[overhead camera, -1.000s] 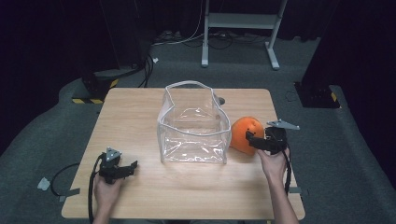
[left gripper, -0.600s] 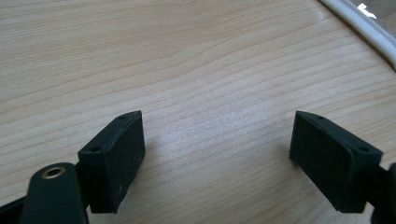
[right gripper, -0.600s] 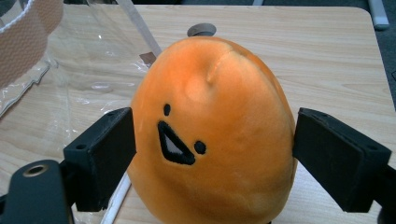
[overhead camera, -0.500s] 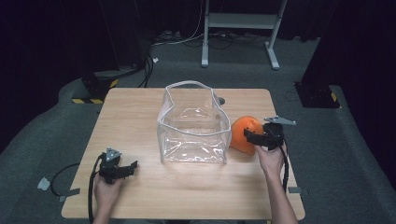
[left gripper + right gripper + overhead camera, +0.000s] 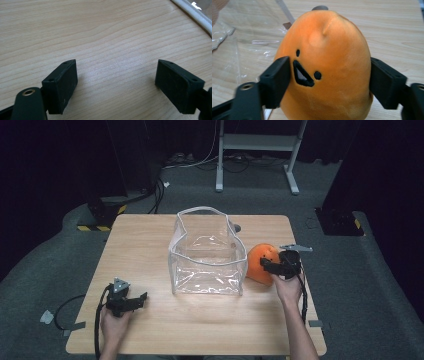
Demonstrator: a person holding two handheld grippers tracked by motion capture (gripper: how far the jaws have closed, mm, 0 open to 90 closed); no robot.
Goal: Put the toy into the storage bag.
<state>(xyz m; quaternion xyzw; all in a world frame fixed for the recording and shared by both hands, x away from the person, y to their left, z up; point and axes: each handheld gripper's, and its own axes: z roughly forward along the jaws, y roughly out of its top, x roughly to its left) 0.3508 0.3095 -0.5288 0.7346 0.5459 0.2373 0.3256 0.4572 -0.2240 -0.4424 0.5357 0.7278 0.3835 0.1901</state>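
At the table's right side, orange plush toy (image 5: 325, 65) just beside clear plastic bag (image 5: 207, 252), right gripper (image 5: 329, 80) jaws pressed against both its flanks, grasping it, left gripper (image 5: 116, 82) released over bare wooden table (image 5: 145, 240)

Lit table (image 5: 150, 245), dark surroundings.
Overhead light is even; high view soft, low detail. Glare streaks on clear bag (image 5: 207, 270). Right gripper view: plush (image 5: 327, 65) sharp, near jaws slightly blurred; soft shadows under left jaws.
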